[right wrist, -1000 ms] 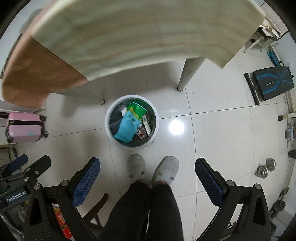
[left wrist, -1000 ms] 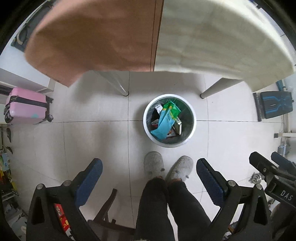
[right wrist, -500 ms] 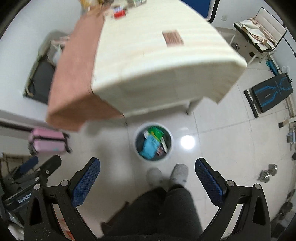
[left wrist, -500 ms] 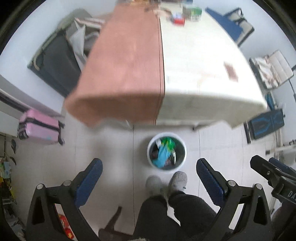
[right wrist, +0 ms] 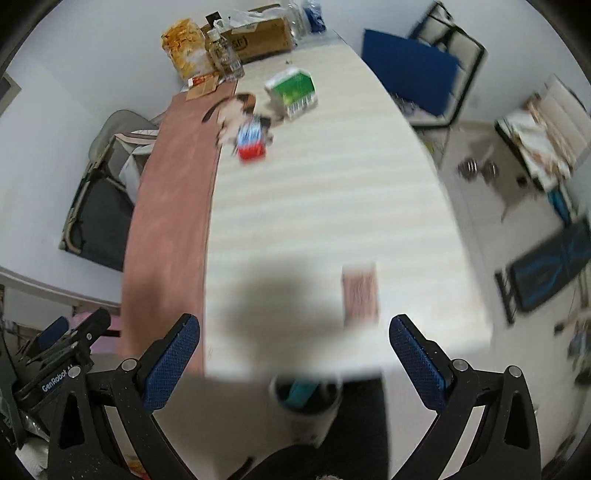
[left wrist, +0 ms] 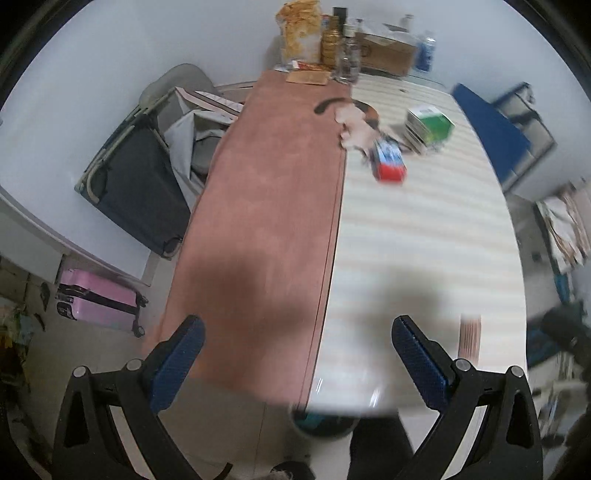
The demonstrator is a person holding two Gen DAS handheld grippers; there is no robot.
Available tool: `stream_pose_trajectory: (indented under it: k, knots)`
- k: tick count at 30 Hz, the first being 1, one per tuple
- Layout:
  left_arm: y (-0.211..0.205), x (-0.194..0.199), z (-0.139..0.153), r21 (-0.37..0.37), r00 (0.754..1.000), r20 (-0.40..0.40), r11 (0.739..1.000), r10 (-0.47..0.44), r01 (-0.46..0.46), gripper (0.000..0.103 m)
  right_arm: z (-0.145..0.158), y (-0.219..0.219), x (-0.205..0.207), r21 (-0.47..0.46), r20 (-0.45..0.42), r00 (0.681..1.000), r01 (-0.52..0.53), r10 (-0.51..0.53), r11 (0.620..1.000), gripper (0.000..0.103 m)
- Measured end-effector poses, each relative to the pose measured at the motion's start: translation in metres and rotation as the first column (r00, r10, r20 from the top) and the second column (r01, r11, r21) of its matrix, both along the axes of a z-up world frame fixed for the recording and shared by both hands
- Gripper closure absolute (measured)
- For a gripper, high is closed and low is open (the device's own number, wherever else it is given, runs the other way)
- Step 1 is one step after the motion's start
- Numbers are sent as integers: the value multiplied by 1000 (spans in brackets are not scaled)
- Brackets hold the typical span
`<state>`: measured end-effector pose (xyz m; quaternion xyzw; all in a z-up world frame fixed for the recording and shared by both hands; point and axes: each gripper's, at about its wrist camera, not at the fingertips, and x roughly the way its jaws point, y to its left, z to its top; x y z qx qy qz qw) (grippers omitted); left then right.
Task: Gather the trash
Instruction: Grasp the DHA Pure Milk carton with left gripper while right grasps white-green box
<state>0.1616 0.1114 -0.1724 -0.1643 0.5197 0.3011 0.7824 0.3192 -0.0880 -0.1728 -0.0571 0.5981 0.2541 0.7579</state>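
Observation:
Both grippers are open and empty, held above the near edge of the table. My left gripper [left wrist: 297, 350] hangs over the seam between the brown cloth and the white top. My right gripper [right wrist: 293, 349] hangs over the white top. A flat reddish wrapper [right wrist: 360, 293] lies near the front right edge, also in the left wrist view [left wrist: 470, 338]. A red and blue packet [left wrist: 388, 162] [right wrist: 251, 142], a green and white box [left wrist: 430, 127] [right wrist: 293, 90] and crumpled paper [left wrist: 354, 123] lie at the far end. The white trash bin [right wrist: 306, 397] [left wrist: 325, 424] shows partly under the table edge.
The table [left wrist: 424, 240] has a brown cloth [left wrist: 266, 206] on its left half. A cardboard box [left wrist: 386, 53], bottles and a snack bag [left wrist: 299, 33] stand at the far end. A folded chair [left wrist: 136, 184], pink suitcase [left wrist: 96, 301] and blue chair [right wrist: 410, 77] surround it.
Both grippers have swung up from looking down at the bin and floor to looking across the table top. The bin has slid to the bottom edge of both views. Both stayed open.

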Motion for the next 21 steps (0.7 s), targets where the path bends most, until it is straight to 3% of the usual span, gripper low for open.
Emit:
stream_pose_trajectory:
  k: [4, 9, 13, 17, 21]
  knots:
    - [27, 83, -18, -2, 992, -84, 996, 91, -91, 0, -24, 58, 121, -71, -21, 998, -52, 51, 996, 0]
    - [71, 169, -49, 29, 957, -208, 980, 201, -199, 0, -61, 137, 240, -191, -37, 987, -158, 154, 969, 0]
    - [108, 211, -78, 34, 922, -279, 962, 269, -270, 0, -98, 196, 295, -268, -61, 968, -250, 243, 930, 0]
    - [130, 236, -101, 4, 898, -314, 946, 309, -325, 0, -131, 240, 326, -281, -99, 950, -313, 297, 907, 0]
    - [134, 251, -113, -58, 908, -297, 943, 296, -326, 0, -169, 270, 340, -298, -142, 931, -364, 336, 882, 0]
